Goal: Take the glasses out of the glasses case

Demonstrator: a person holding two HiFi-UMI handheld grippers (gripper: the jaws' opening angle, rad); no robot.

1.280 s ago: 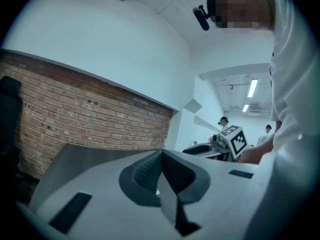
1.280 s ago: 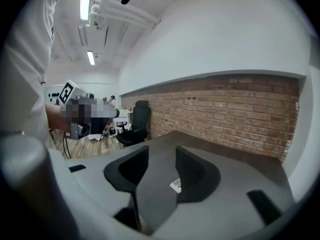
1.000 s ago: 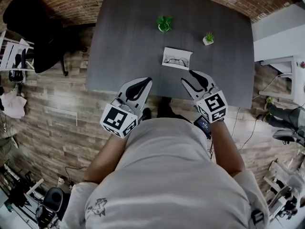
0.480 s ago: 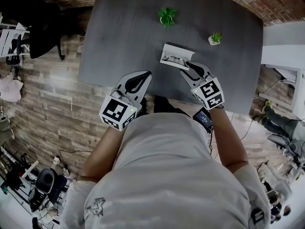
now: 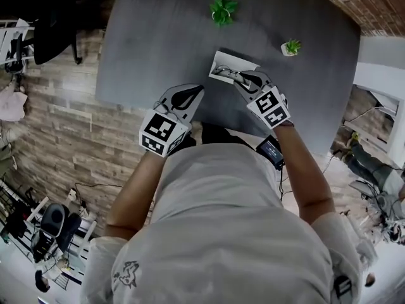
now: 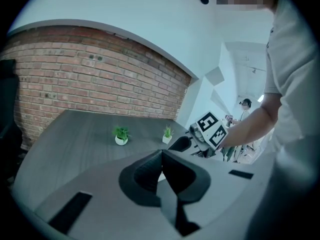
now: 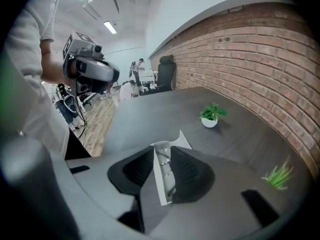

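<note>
A white glasses case (image 5: 228, 63) lies open on the dark grey table (image 5: 158, 37), with the glasses (image 5: 224, 74) in it. My right gripper (image 5: 240, 78) points down at the case's near end. In the right gripper view its jaws are closing; the case (image 7: 161, 148) and the glasses (image 7: 167, 165) show in the gap between them, and the pads do not press on them. My left gripper (image 5: 197, 91) hangs over the table's near edge, left of the case, shut with nothing in it (image 6: 161, 155).
Two small potted plants stand further back: one (image 5: 223, 10) behind the case, one (image 5: 292, 46) to its right. A black chair (image 5: 54, 27) stands off the table's left side. The person's body fills the lower half of the head view.
Both grippers have come down and forward towards the table. The right one has travelled from the table's near edge to the case, and its jaws have narrowed.
</note>
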